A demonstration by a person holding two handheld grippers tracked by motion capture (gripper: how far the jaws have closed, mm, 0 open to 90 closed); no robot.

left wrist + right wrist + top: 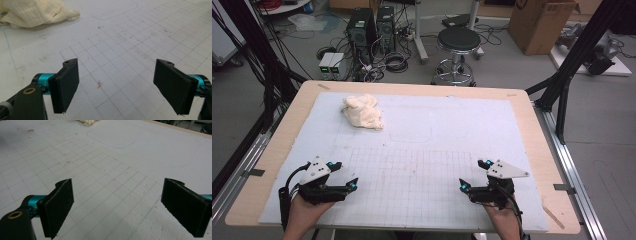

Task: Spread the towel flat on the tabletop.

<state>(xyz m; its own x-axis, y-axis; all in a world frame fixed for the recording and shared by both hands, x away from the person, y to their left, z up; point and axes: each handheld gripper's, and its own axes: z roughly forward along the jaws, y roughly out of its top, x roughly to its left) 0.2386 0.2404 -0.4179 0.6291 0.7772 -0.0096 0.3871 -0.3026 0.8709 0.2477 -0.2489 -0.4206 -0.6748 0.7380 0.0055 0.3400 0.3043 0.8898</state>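
Your left gripper [343, 176] rests at the near left of the white foam mat [472, 120], and your right gripper [474, 175] sits at the near right, the two well apart with the printed grid of squares [412, 180] between them. The mat lies on the pale wooden table [532, 130], whose edge borders it on every side. The crumpled cream cloth [362, 111] lies on the mat at the far left, beyond your left gripper and well apart from it. A faint rounded-rectangle outline [411, 132] sits on the mat just right of the cloth, behind the grid. Beyond the table's far edge a round black stool [458, 41] stands on the floor, with two dark computer towers [371, 27] to its left and a brown cardboard box [539, 22] to its right.
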